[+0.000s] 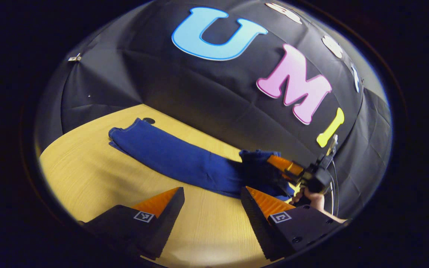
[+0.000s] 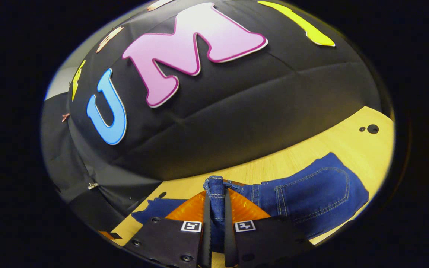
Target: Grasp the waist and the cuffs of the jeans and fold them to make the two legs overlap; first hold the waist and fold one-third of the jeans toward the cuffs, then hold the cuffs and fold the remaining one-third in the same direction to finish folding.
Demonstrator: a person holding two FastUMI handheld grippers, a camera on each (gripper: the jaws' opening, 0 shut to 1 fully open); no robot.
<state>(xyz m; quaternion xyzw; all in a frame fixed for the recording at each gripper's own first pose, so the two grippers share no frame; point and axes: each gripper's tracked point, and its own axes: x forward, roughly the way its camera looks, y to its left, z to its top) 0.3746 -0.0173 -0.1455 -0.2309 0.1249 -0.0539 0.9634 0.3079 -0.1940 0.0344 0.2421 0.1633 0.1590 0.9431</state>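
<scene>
The jeans [image 1: 177, 158] lie lengthwise on the tabletop [image 1: 88, 178], running from upper left toward lower right in the left gripper view. The right tool [image 2: 217, 219] pinches the waist [image 2: 214, 186]. The left tool [image 1: 210, 204], spread, hovers nearer the middle than the cuffs [image 1: 125, 132].

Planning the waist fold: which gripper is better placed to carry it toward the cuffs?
Right. The right gripper is already shut on the jeans at the waist. The left gripper hangs open above the table, holding nothing.

Left hand-held gripper [image 1: 212, 203] fingers spread wide, right hand-held gripper [image 2: 217, 212] fingers clamped together, pinching denim
</scene>
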